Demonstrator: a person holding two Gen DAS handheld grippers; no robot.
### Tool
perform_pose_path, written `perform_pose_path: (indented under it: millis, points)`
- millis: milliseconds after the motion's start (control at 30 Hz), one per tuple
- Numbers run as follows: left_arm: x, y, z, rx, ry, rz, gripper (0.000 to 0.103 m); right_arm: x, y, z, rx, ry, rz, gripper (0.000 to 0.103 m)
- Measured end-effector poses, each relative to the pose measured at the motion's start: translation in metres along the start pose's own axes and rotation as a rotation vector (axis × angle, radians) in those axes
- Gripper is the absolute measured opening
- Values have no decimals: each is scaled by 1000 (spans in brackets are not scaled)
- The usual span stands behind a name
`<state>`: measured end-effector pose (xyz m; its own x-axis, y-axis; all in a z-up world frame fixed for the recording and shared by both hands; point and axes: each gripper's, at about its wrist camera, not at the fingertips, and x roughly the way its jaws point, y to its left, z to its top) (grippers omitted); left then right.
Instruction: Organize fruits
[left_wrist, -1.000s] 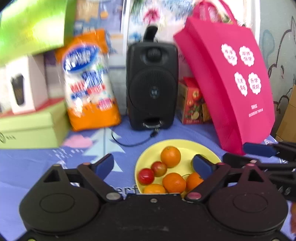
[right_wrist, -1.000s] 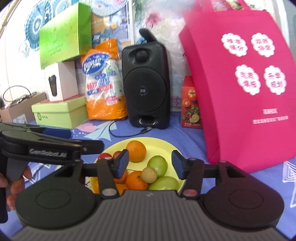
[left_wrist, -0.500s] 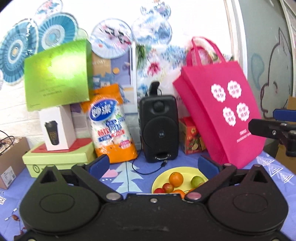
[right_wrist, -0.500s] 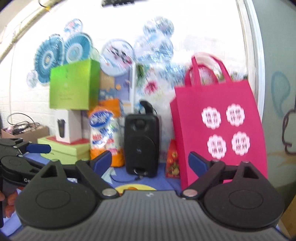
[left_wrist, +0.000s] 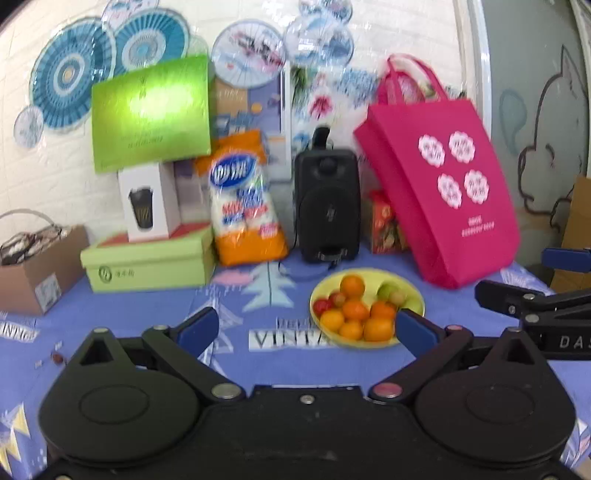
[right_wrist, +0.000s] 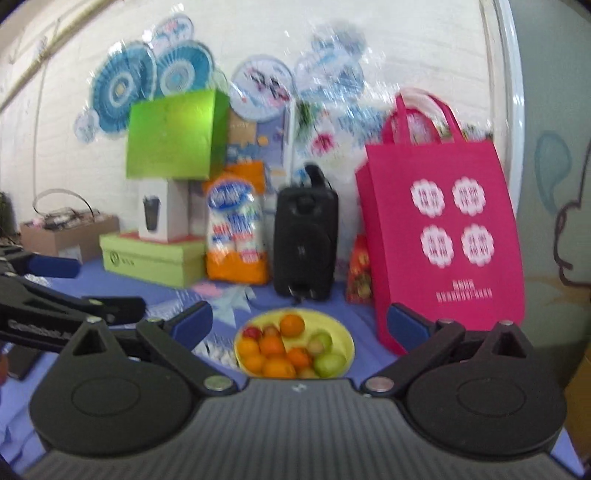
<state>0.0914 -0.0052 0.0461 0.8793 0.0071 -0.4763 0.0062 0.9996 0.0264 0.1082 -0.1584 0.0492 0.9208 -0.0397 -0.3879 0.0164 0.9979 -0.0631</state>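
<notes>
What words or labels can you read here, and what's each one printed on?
"VINTA", cut off by the yellow plate: on the blue tablecloth.
"DAS", cut off at the frame edge: on the right gripper.
"GenRobot.A", partly hidden: on the left gripper.
Too blurred to read: print on the pink bag, orange packet, green box.

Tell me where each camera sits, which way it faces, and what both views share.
Left wrist: on the left gripper, facing the yellow plate of fruit; open jaws, right gripper at its right edge.
Right wrist: on the right gripper, facing the same plate; jaws just opened, empty; left gripper at its left.
Shared: plate, black speaker, pink bag.
</notes>
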Motion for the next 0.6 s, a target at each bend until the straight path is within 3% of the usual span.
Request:
perform_pose_path:
  millis: [267, 600]
  points:
    - [3, -3, -50, -15, 125, 150, 103, 4, 1, -60, 34, 155, -195, 103]
    - [-6, 1, -47, -105, 129, 68, 103, -5, 3, -68, 40, 177, -200, 103]
